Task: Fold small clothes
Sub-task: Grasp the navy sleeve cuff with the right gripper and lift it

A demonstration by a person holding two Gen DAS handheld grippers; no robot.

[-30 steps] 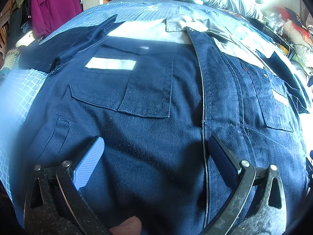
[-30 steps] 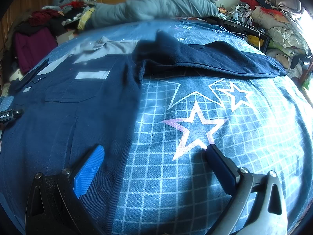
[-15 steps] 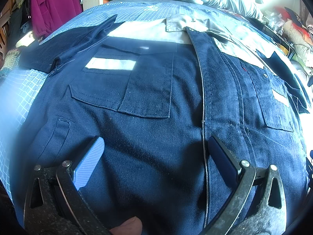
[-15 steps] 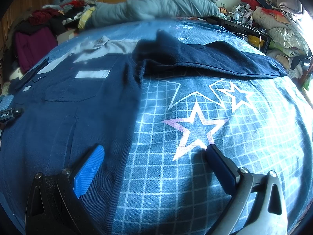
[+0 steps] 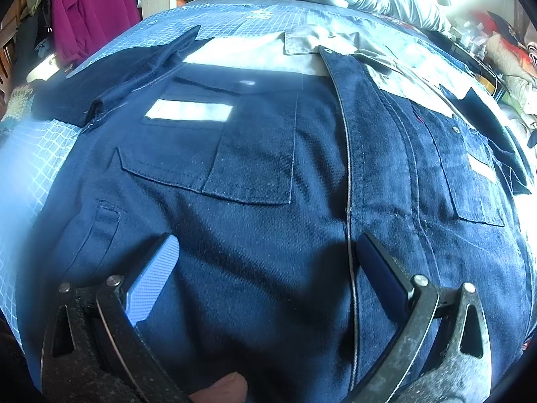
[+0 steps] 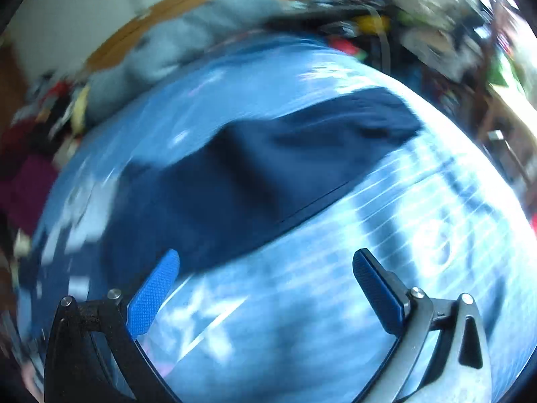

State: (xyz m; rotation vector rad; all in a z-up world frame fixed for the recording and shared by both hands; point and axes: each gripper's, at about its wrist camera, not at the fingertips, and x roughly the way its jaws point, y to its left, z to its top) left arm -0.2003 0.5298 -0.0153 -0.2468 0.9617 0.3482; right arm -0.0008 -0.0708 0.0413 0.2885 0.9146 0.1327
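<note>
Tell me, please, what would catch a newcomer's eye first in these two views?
The navy work shirt fills the left wrist view, spread flat on the blue grid bedspread, with a white strip above its chest pocket. The open left tool hovers over its lower front. The right wrist view is heavily blurred: the open right tool faces the shirt's outstretched sleeve.

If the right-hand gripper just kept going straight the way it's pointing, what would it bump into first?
Probably the bedsheet, then the spread navy sleeve just beyond. The right gripper is open and holds nothing, and the sleeve's hemmed edge lies ahead of its fingertips. The picture is motion-blurred, so depth is uncertain.
</note>
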